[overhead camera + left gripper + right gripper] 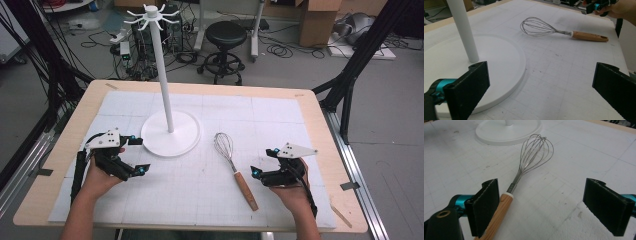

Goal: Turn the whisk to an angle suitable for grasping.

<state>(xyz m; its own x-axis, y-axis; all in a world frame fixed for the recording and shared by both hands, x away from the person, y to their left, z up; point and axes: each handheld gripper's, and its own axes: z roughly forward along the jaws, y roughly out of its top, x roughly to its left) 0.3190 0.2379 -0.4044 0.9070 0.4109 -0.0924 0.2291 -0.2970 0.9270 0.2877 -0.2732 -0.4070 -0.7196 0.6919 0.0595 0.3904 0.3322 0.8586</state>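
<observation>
Nearest to us, we hold the right gripper low over the white mat, just right of the whisk. Its jaws stand wide apart with nothing between them; in the right gripper view the whisk's wooden handle passes close beside one jaw, and we cannot tell whether they touch. On the far side of the whisk, well to its left, we hold the left gripper, its jaws also spread wide and empty, hovering at the edge of the stand's round base. The whisk itself lies flat on the mat between our two grippers, handle toward us, wire loops pointing away. Just beyond and left of the loops sits the white stand, its post upright, with hooks at the top.
</observation>
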